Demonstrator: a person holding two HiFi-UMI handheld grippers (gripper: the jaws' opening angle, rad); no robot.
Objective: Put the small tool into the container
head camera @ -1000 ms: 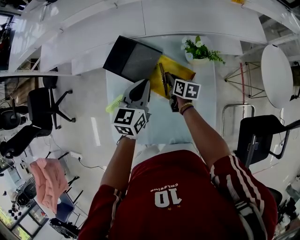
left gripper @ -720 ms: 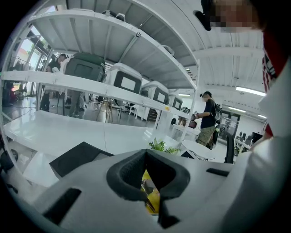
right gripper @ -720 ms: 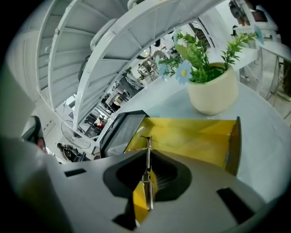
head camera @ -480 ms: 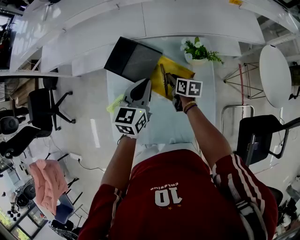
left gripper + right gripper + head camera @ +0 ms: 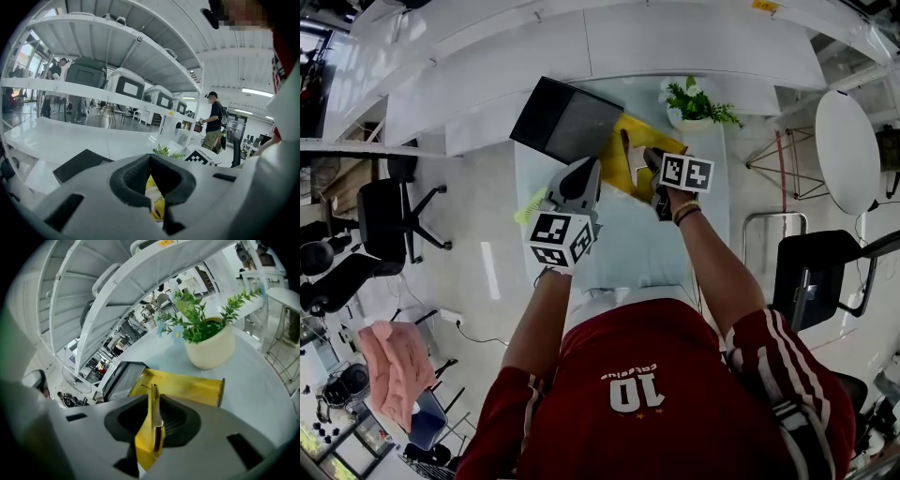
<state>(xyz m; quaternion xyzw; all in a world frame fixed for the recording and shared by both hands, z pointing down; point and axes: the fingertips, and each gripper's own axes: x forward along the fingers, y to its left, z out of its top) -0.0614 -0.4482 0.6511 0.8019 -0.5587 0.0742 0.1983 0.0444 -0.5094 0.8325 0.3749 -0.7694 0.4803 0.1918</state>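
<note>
The red shirt (image 5: 675, 412) bears a white number 10 on its back; the small word beside it is illegible.

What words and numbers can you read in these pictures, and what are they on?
"10": on the person's red shirt.
Small word above the 10: too small to read.
Yellow tag on the white shelf: too blurred to read.
Marker cubes: black-and-white squares only, no words.
</note>
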